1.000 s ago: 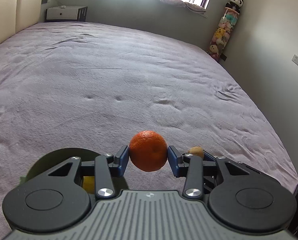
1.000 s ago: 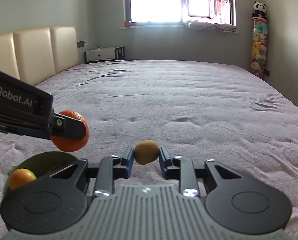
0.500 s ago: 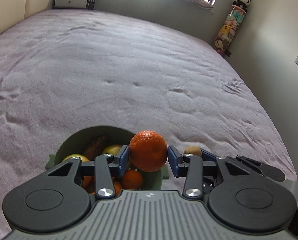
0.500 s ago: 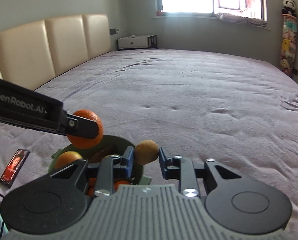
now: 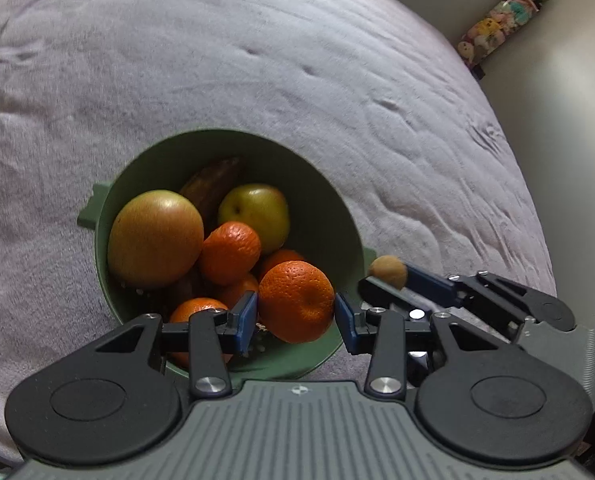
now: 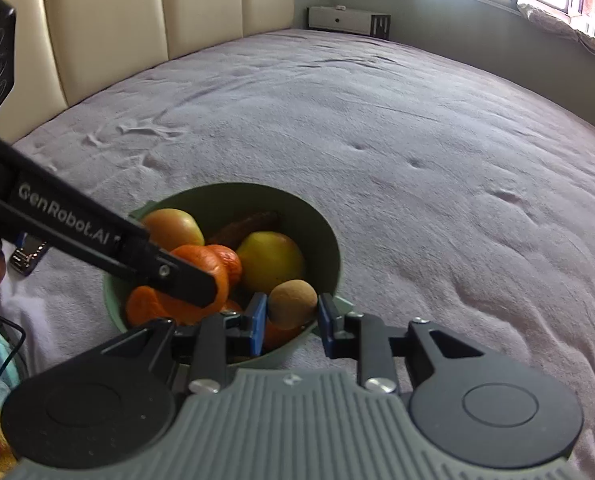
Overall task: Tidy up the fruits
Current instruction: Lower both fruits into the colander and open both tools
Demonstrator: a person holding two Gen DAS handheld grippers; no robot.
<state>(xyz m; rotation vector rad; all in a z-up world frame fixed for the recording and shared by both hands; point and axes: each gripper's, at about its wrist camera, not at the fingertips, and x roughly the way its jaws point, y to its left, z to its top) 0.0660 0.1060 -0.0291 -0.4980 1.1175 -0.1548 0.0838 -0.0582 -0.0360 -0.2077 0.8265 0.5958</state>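
The left gripper (image 5: 296, 322) pinches an orange (image 5: 296, 301) between its blue pads, hanging over the near side of the green bowl (image 5: 329, 208), which sits on the purple bedspread (image 5: 257, 60). The right gripper (image 6: 290, 325) is pinched narrowly on a small brown fruit (image 6: 292, 303) (a kiwi, by the look of its dull skin), held right at the bowl's near rim. The bowl already holds a large apple (image 5: 155, 238), a yellow-green apple (image 5: 255, 216), several tangerines (image 5: 229, 252) and a dark banana (image 5: 213, 182) along the far wall, so it is heaped and offers little flat room. The main risk, I judge, is a round fruit let go on top of that mound rolling off and over the rim onto the bedspread; the orange is above the low near edge, where that is likeliest. The kiwi sits over the rim itself rather than clearly inside, so releasing it here could send it outside. The two grippers are also close together, the left one's finger crossing just beside the right one's load, and a careless move could knock either fruit loose. The soft bedding could let the bowl tip if it is bumped.
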